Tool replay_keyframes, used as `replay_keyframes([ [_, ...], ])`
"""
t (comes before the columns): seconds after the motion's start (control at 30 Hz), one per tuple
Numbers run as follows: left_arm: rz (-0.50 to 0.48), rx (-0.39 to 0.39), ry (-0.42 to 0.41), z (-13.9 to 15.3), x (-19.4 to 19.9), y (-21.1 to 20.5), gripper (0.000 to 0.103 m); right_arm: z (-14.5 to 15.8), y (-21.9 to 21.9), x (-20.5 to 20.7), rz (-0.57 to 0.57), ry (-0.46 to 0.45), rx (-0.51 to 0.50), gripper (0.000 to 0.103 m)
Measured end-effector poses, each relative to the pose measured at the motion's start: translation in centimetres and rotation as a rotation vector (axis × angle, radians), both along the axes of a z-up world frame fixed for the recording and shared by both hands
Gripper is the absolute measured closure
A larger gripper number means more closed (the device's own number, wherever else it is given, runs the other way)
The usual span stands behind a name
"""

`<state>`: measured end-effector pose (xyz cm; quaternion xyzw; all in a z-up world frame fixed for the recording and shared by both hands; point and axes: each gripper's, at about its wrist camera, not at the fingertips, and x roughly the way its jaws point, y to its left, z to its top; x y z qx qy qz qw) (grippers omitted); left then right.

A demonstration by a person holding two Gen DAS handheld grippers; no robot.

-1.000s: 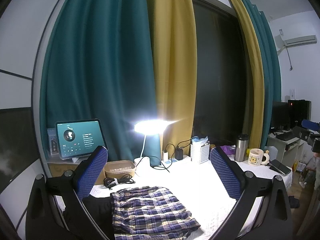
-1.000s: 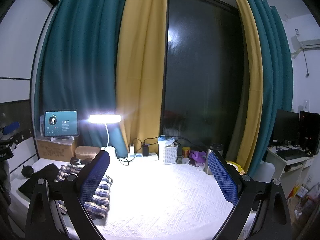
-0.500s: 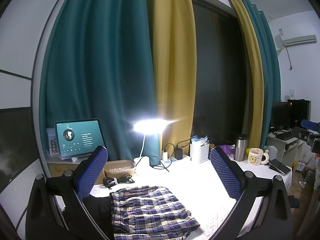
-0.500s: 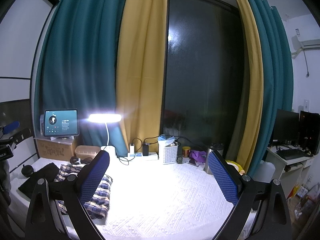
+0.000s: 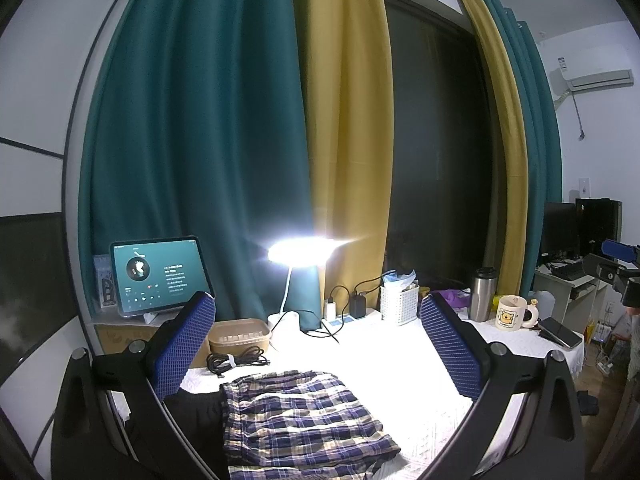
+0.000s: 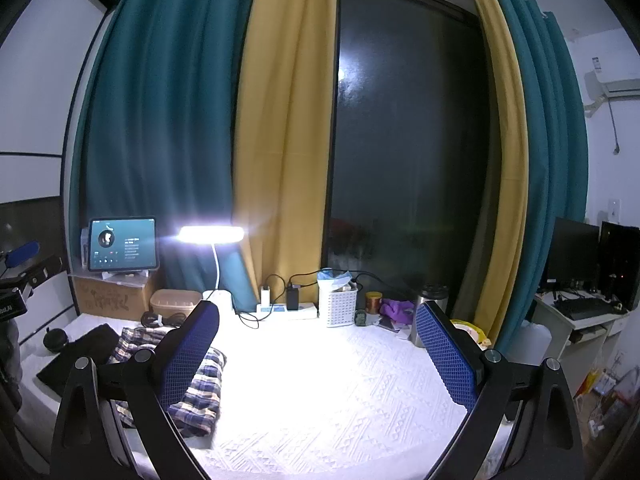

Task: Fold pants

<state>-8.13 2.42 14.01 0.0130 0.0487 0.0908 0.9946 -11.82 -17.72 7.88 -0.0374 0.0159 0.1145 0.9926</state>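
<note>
Both grippers hover level above the white table (image 6: 320, 408), fingers spread wide, holding nothing. The plaid pants (image 5: 296, 416) lie folded between the left gripper (image 5: 316, 344) fingers, partly hidden behind the right gripper (image 6: 318, 352) left finger. Lamp (image 5: 300, 250) glare washes out the cloth beyond.

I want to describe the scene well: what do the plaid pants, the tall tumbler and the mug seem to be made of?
Plaid pants: thin woven cloth, probably cotton, matte; it lies in soft wrinkles. Tall tumbler: brushed metal, likely stainless steel, with a silver sheen and a dark lid. Mug: apparently glazed ceramic, glossy cream with a printed bear.
</note>
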Motion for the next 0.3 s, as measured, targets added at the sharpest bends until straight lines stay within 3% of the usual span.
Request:
replay_keyframes([
  [0.3,-0.013,-0.007,0.003,-0.31,-0.35,-0.45,0.001,0.02,-0.03,0.04,0.001,0.001,0.0,0.004],
])
